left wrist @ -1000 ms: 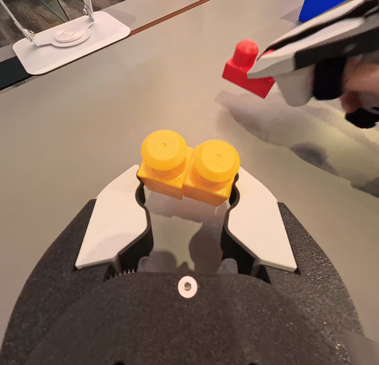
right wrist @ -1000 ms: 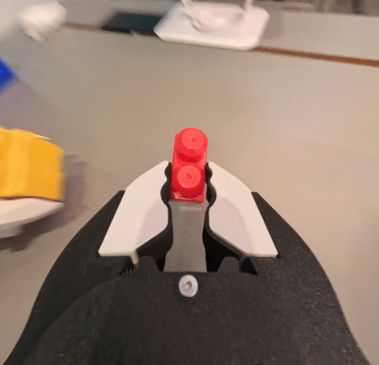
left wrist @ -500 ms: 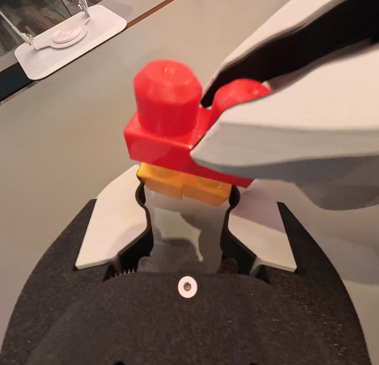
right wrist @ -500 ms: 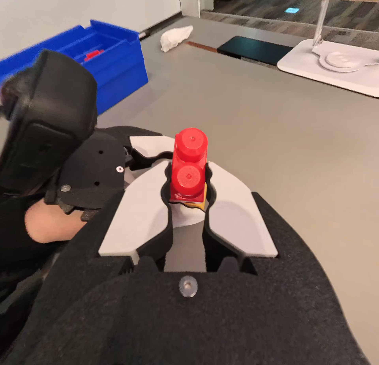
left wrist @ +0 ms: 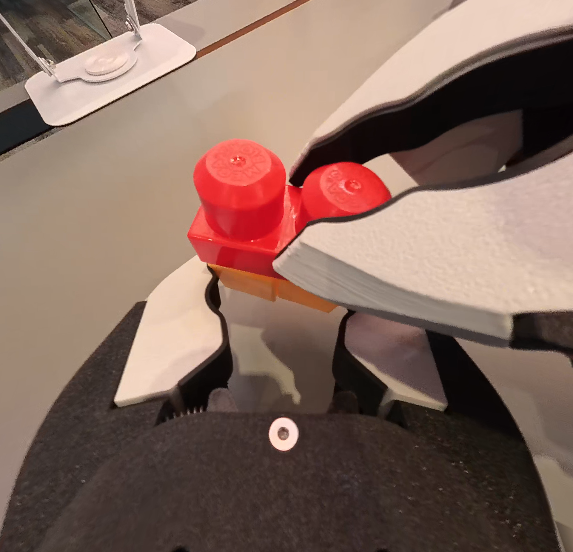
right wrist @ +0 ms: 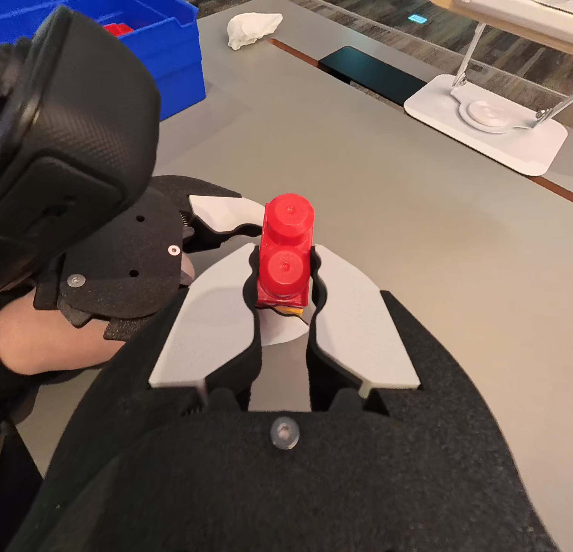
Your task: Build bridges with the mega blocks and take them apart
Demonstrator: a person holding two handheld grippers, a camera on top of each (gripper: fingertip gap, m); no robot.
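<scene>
Red block (left wrist: 238,223) sits seated on the yellow block (left wrist: 273,290), above the counter (left wrist: 93,211); right gripper (right wrist: 283,276) clamps red, left gripper (left wrist: 279,292) grips yellow. One joint made, no bridge span yet.

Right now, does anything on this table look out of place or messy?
Only a crumpled white tissue lying loose beside the blue bin. The red block sits squarely on the yellow block.

Embossed lettering rings the red block (left wrist: 245,227) studs
</scene>
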